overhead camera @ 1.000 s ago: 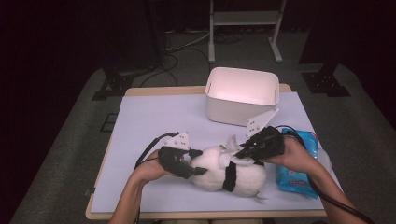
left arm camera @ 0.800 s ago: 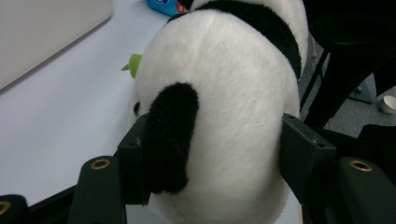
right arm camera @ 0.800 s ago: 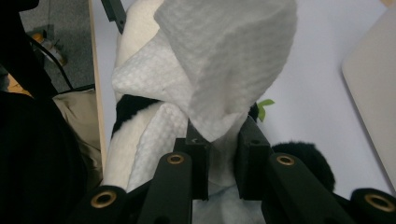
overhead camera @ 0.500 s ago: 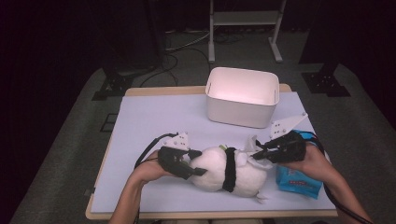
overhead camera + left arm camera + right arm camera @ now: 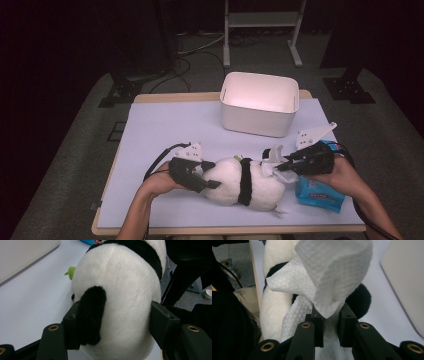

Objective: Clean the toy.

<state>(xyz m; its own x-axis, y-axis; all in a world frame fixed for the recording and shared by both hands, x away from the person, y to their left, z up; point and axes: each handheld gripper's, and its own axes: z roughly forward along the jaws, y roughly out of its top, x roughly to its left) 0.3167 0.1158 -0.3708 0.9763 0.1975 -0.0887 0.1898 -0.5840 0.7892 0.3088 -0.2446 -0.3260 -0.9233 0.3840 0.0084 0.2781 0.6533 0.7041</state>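
Panda plush lies on counter in front of white bin. My left fingers clamp its body; right fingers pinch wipe. Judgement: wipe gently, hold plush steady.

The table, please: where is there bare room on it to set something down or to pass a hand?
Free: the wide mat left of the white bin, and the front left corner beside the left tool. Crowded: the front right, where the plush panda, the wipe in the right tool and the blue wipes pack sit close together.
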